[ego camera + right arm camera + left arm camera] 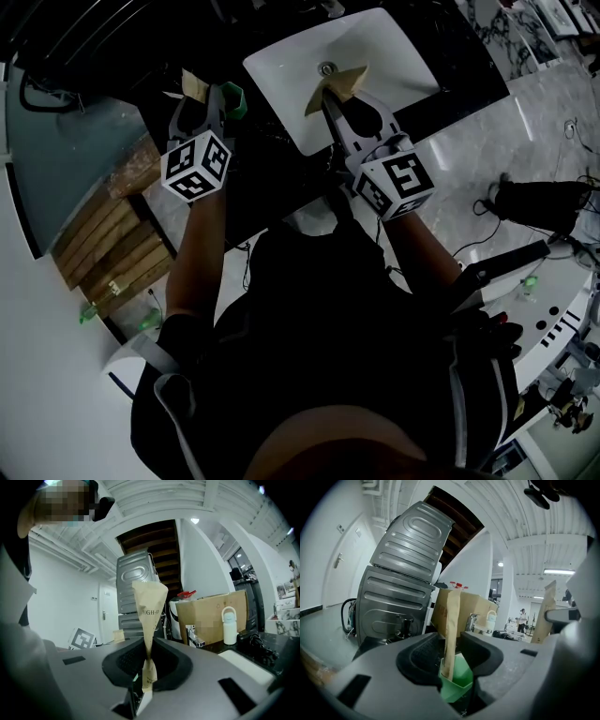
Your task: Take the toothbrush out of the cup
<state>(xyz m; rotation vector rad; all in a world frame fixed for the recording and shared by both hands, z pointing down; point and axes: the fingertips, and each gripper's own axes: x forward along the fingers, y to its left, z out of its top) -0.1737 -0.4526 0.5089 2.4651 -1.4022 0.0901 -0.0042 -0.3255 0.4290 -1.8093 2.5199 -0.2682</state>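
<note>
The right gripper (149,665) is clenched on a toothbrush (149,606) in a tan paper sleeve with small print, held upright over the white sink (394,56). By the sink's left edge, the left gripper (452,660) is spread wide around a green cup (457,686). In it stands a second paper-sleeved brush (451,625).

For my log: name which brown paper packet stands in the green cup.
The packet at the left gripper, standing in the green cup. The other packet is pinched in the right gripper, above the sink.
</note>
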